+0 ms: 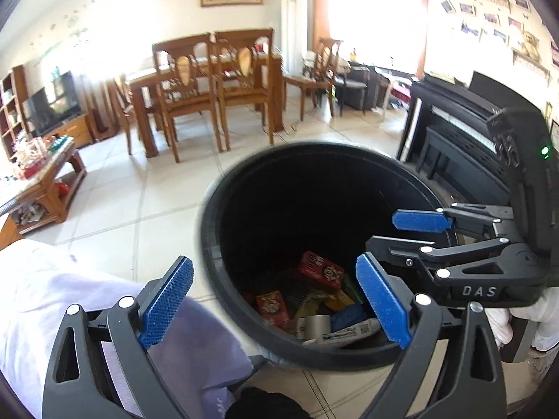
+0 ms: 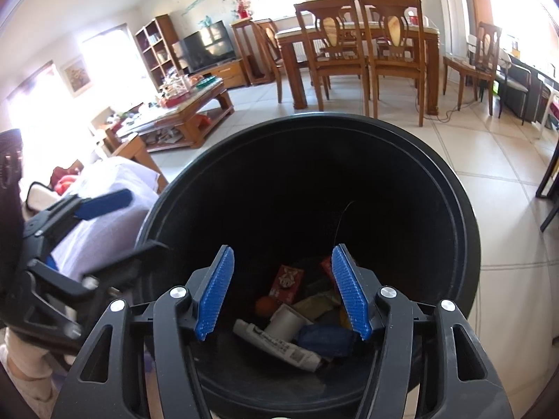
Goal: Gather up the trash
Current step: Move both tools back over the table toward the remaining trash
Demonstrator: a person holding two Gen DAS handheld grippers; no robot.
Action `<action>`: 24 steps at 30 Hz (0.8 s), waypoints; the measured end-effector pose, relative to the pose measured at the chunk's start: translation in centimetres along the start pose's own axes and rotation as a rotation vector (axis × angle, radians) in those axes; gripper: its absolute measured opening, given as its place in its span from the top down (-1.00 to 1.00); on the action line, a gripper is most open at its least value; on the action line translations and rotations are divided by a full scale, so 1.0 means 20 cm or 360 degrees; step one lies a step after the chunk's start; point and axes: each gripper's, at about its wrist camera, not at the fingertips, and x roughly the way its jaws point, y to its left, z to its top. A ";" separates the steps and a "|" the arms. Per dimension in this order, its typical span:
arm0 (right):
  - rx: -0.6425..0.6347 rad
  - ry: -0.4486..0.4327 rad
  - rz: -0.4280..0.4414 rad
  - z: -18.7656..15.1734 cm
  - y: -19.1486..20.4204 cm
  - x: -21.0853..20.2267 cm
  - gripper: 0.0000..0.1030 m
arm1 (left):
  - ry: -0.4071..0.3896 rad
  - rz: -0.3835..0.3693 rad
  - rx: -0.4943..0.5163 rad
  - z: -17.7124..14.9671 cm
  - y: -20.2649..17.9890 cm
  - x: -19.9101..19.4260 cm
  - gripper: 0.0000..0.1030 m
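Above the black bin [image 2: 454, 216] both the left gripper [image 1: 276, 307] and right gripper [image 2: 283, 293] hang with jaws apart, holding nothing (trash [image 2: 279, 342] lies at the bin's bottom, red cartons among it)

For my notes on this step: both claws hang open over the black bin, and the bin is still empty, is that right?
Not quite: the black bin is not empty. The right wrist view shows trash at its bottom, including a red box. Both the left claw and the right claw are indeed open.
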 end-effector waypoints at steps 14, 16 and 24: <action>-0.0206 -0.0010 0.0113 0.09 0.56 0.07 -0.15 | -0.0184 0.0283 -0.0293 -0.16 0.53 -0.45 -0.90; -0.0245 -0.0005 0.0142 0.11 0.67 0.09 -0.15 | -0.0192 0.0322 -0.0327 -0.19 0.60 -0.51 -0.90; -0.0398 0.0014 0.0290 0.18 1.18 0.19 -0.27 | -0.0216 0.0497 -0.0524 -0.38 0.92 -0.76 -0.90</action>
